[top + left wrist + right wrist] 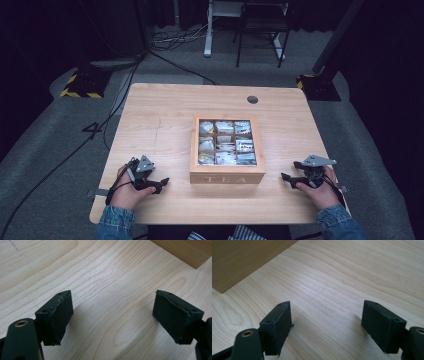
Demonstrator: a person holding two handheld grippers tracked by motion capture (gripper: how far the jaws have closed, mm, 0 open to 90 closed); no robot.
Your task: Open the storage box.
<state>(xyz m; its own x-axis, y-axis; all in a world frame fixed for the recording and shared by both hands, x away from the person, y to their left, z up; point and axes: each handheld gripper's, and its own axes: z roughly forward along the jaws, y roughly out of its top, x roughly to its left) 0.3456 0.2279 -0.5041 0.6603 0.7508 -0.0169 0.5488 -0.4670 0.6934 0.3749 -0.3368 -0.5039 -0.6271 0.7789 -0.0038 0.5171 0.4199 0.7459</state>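
Evidently waiting, the left gripper point(159, 184) and right gripper point(286, 178) rest on the table point(160, 115) either side of the closed tea box point(227, 177), jaws apart and empty, pointing inward at it.

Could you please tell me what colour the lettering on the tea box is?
Pale, whitish "TEA" lettering on the light wooden box, clearest in the high view.

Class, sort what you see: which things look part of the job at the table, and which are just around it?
Likely in the job:
tea box
tea bags
left claw, open
right claw, open

Just around:
table
cables
chair
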